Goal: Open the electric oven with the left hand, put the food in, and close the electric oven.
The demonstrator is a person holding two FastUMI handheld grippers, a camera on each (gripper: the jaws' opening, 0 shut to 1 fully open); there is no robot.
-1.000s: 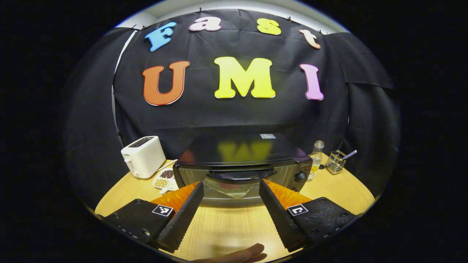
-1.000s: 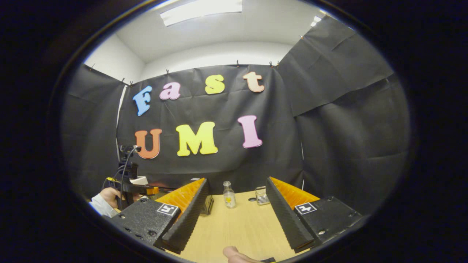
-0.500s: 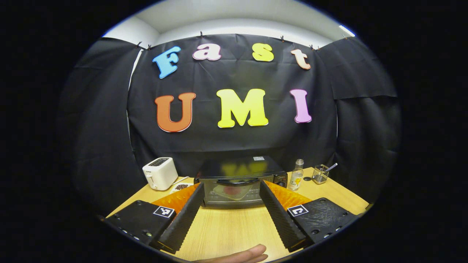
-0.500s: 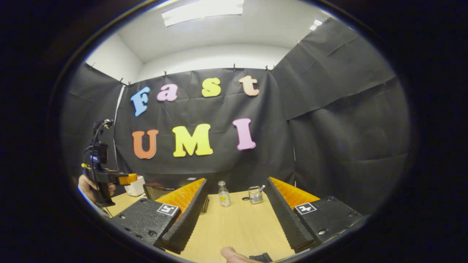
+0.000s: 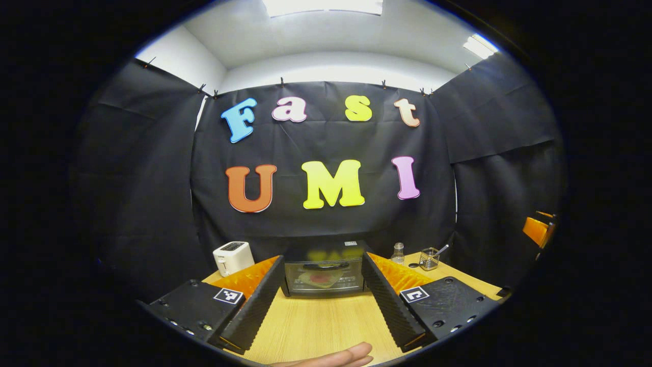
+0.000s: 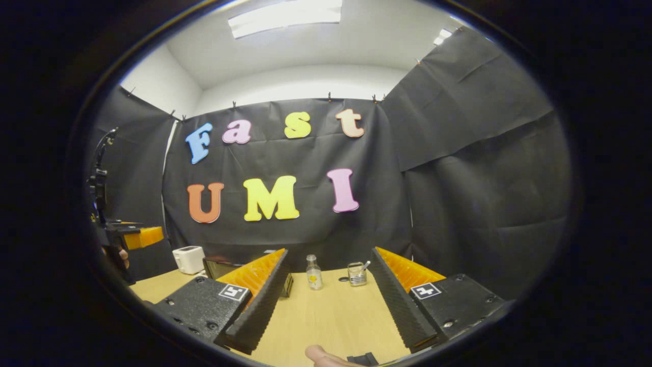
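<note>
The oven stands shut at the worktop's far edge, food visible behind its glass, dead ahead of the left gripper, whose fingers are spread and empty. The right gripper, also released, aims past the oven's right side.

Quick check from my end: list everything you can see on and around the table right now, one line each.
Black electric oven with glass door: 1, centre back, door shut, food visible inside.
White toaster: 1, left of oven.
Clear glass bottle: 1, right of oven.
Wire mesh holder with utensil: 1, right of bottle.
Light wooden table: 1, under everything.
Left claw: orange and black, open, holding nothing, facing the oven.
Right claw: orange and black, open, holding nothing.
Fingertip: bottom edge of the right gripper view.
</note>
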